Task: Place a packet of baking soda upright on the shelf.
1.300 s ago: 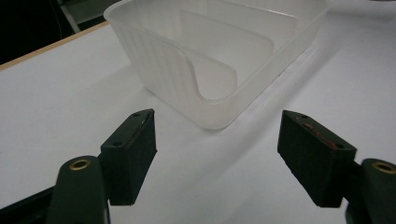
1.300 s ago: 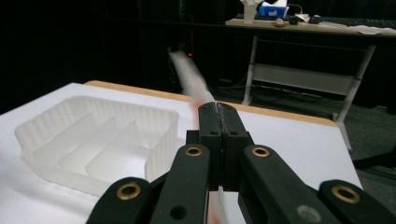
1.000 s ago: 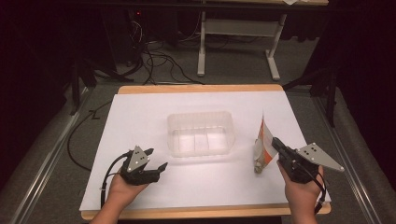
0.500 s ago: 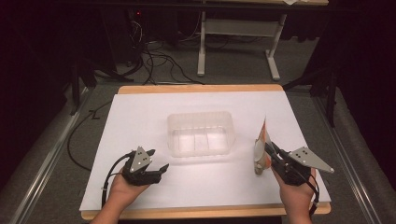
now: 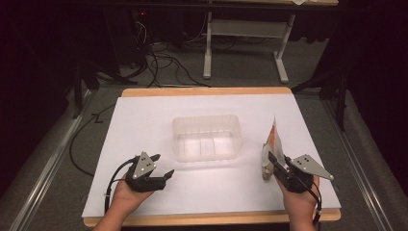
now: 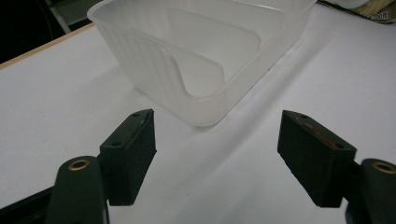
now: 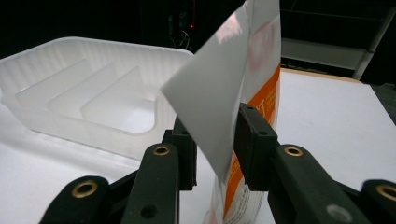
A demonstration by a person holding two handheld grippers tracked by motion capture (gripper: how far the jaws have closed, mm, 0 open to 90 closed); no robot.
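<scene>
While the right gripper (image 5: 275,164) sat near the desk's (image 5: 144,120) front right corner, its jaws had just been opening around an upright pouch (image 5: 272,140), white with an orange panel. In the right gripper view the pouch (image 7: 243,107) stood between the two jaws, which were spread a little. Whether the pads were touching the pouch could not be told, though a thin gap seemed to show on each side. Compared with a second earlier, the gripper and the pouch were lower, and the pouch's base now rested on the white sheet covering the desk. This suggested the pouch was being set down and let go, standing just to the right of a clear plastic tray (image 5: 207,137) at the middle of the desk.

The right hand (image 5: 299,202) came in from the front edge, with the gripper pointing away from the person and slightly left.

The left gripper (image 5: 161,169) rested near the front left corner, unmoved, held level and aimed toward the tray. Its jaws were spread wide with nothing between them.
</scene>
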